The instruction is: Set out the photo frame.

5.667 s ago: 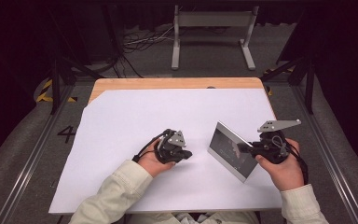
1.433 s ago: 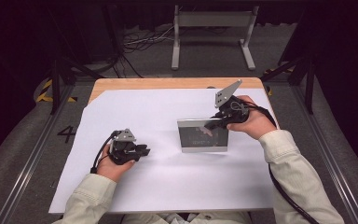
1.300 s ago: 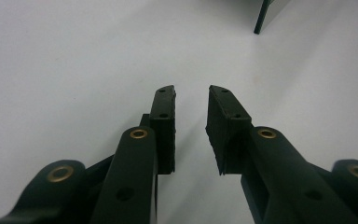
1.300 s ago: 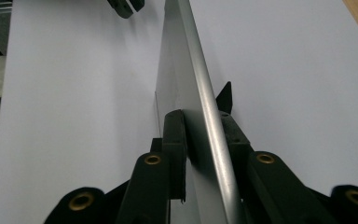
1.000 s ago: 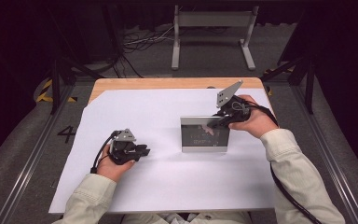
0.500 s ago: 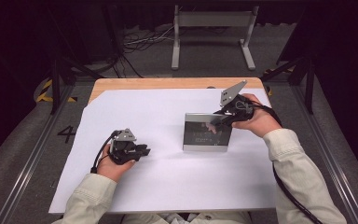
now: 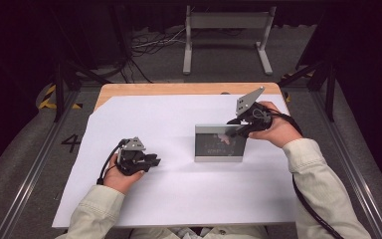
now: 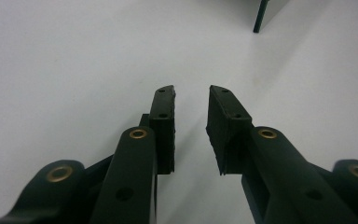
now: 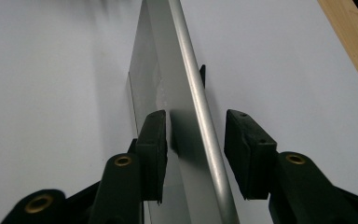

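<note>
A silver-edged framed panel (image 7: 219, 144) with a dark reflective face stands upright on the white sheet (image 7: 179, 199), right of centre. My right gripper (image 7: 235, 130) is at its upper right corner. In the right gripper view the open jaws of my right gripper (image 9: 196, 116) straddle the panel's (image 9: 168, 60) thin metal edge; the left pad lies close against the face, and the right pad stands clear of the edge. My left gripper (image 7: 154, 161) rests low on the sheet at the left, and in its own view my left gripper (image 8: 191, 98) is open with nothing between the jaws.
The sheet covers a wooden table (image 7: 179, 89), bare along the far edge. A dark thin strut (image 8: 260, 16) of the panel shows far off in the left gripper view. A metal stand (image 7: 226, 30) and cables lie on the floor beyond. Rails run down both sides.
Since 5.7 s ago the panel has gone from tilted at the right to upright near the middle, and my left hand has drawn back left. Over the last second the panel edged slightly right.
</note>
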Tool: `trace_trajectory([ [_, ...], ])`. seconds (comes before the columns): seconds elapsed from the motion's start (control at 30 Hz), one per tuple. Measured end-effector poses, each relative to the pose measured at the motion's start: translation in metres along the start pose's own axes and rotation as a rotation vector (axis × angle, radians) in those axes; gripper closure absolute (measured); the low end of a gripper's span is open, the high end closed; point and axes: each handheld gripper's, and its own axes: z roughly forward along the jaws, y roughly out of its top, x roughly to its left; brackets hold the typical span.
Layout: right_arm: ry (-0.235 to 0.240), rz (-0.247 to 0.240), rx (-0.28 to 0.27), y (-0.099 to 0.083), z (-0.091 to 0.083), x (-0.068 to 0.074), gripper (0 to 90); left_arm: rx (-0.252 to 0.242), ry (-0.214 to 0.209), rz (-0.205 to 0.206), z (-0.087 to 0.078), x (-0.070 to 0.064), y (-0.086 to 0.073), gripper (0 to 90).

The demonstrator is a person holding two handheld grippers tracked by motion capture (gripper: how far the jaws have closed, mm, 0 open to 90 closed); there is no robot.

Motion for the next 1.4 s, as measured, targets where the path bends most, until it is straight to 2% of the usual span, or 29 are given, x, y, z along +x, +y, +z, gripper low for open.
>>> trace_trajectory([
  [0.1,-0.003,0.015,-0.012,-0.001,-0.002,0.000,56.1,0.000,0.006,0.004,-0.001,0.001,0.000,72.4],
  [0.23,0.009,0.066,-0.041,-0.002,-0.006,0.001,48.8,-0.010,0.003,-0.007,-0.002,0.000,0.000,72.3],
  [0.33,0.007,0.072,-0.051,-0.003,-0.008,0.002,47.7,-0.014,0.007,-0.001,-0.004,0.000,0.000,72.3],
  [0.63,-0.037,0.122,-0.104,-0.011,-0.030,0.007,39.3,-0.035,0.012,0.008,-0.008,-0.002,0.002,70.4],
  [0.87,-0.061,0.147,-0.112,-0.022,-0.044,0.007,37.8,-0.031,0.015,0.021,-0.012,-0.002,-0.003,68.1],
  [1.17,-0.095,0.181,-0.114,-0.040,-0.059,0.009,36.9,-0.062,0.036,-0.020,-0.025,0.009,-0.014,67.7],
  [1.4,-0.113,0.210,-0.119,-0.052,-0.069,0.010,35.6,-0.076,0.055,-0.009,-0.026,0.010,-0.014,67.7],
])
